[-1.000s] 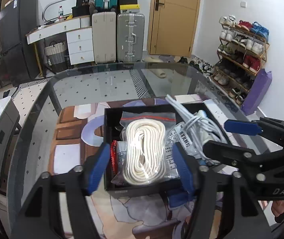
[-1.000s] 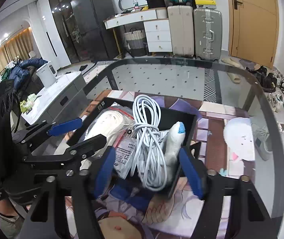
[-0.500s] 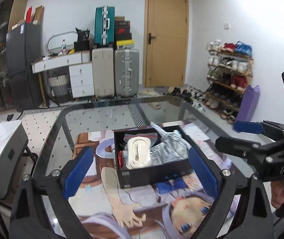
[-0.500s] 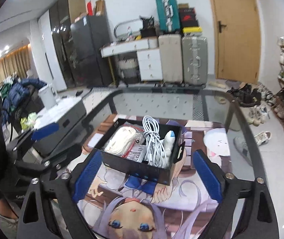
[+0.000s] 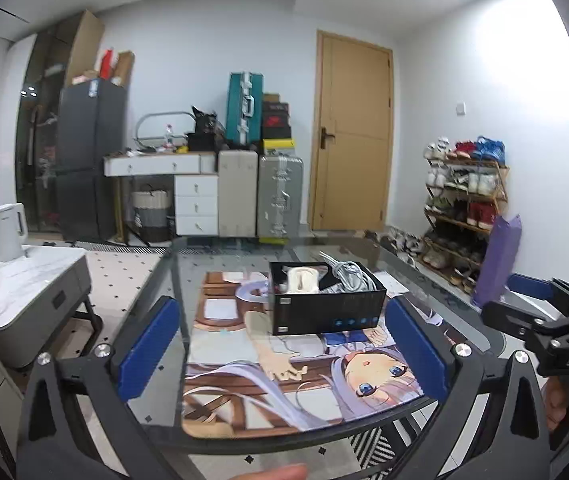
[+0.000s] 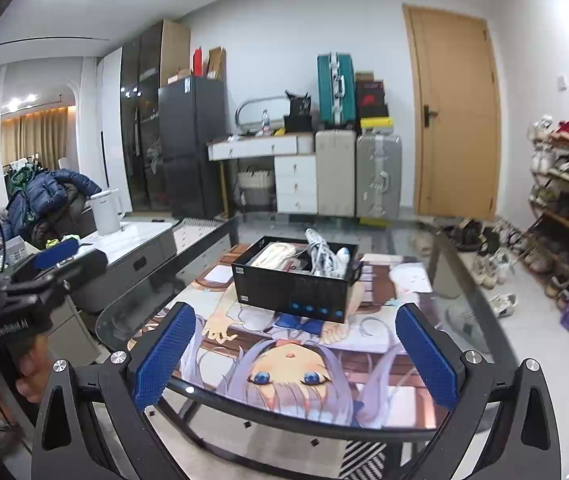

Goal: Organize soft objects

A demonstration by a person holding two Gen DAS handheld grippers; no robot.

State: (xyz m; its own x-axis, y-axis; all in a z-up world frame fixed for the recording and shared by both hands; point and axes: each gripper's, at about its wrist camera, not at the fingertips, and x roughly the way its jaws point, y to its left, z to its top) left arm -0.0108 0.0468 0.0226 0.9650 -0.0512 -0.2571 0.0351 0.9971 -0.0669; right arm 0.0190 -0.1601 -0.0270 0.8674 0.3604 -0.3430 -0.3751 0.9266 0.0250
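Left tool (image 5: 282, 344): spread wide, nothing between its blue pads (image 5: 148, 348); its jaws have just been opening. It hangs over the near edge of the glass bench (image 5: 172, 280), well back from the box.

Left of the bench, a low grey cabinet (image 5: 24, 300) with a white kettle (image 5: 8, 232) on top.

On the bench lies a printed cartoon mat (image 5: 284, 372). The black box (image 5: 326, 304) stands on the far part of the mat, clear of both tools. Inside the box, left part: a coil of cream rope (image 5: 302, 280). Right part: a bundle of white cable (image 5: 348, 274) rising above the rim. In the right wrist view the same box (image 6: 296, 280) shows the rope (image 6: 278, 250) to the left, the cable (image 6: 320, 254) at centre, and a white piece with a blue tip (image 6: 343, 256) against the right wall; what that piece is I cannot tell.

Right tool (image 6: 292, 354): released as well, jaws fully apart, nothing between them; they too have just been opening. It sits just off the near edge of the bench, pointing slightly down at the mat. From the left camera it shows at the right edge as a black frame (image 5: 544, 320).

Far right, on the floor: a shoe rack (image 5: 464, 208) and a purple bag (image 5: 496, 260).
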